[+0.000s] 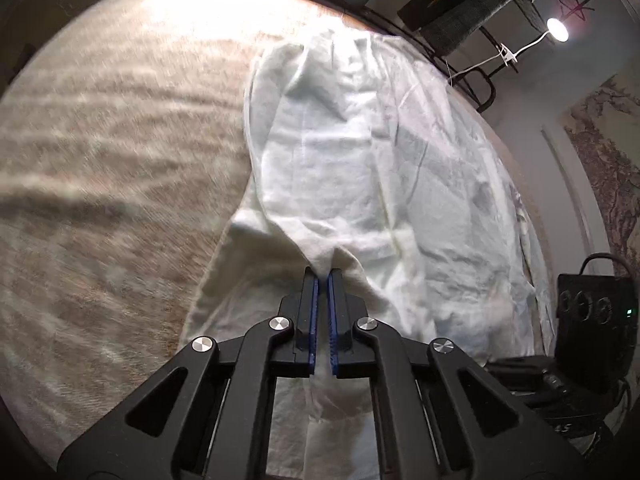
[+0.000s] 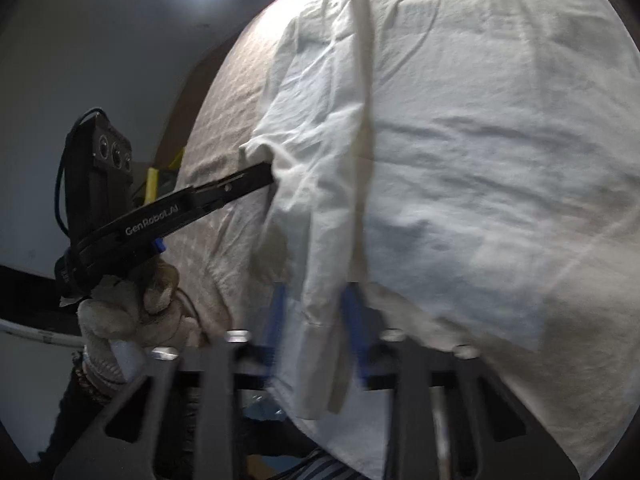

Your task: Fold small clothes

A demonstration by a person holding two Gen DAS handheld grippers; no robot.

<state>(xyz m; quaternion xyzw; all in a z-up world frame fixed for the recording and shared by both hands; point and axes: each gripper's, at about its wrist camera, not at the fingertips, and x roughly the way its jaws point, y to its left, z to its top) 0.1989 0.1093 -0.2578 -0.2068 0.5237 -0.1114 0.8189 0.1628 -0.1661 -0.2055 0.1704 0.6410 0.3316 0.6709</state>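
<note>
the white cloth [image 1: 360,168] lies spread on the woven table cover [image 1: 100,160], bunched up at the near side. the left tongs [image 1: 323,280] are pressed together, pinching a fold of the cloth. the right tongs [image 2: 314,316] have cloth between the blue pads [image 2: 278,312], but the picture is blurry (i cannot tell if they squeeze it). the cloth looks light, soft and floppy, so it will sag and wrinkle. i think edges and corners are the best spots to hold.
</note>
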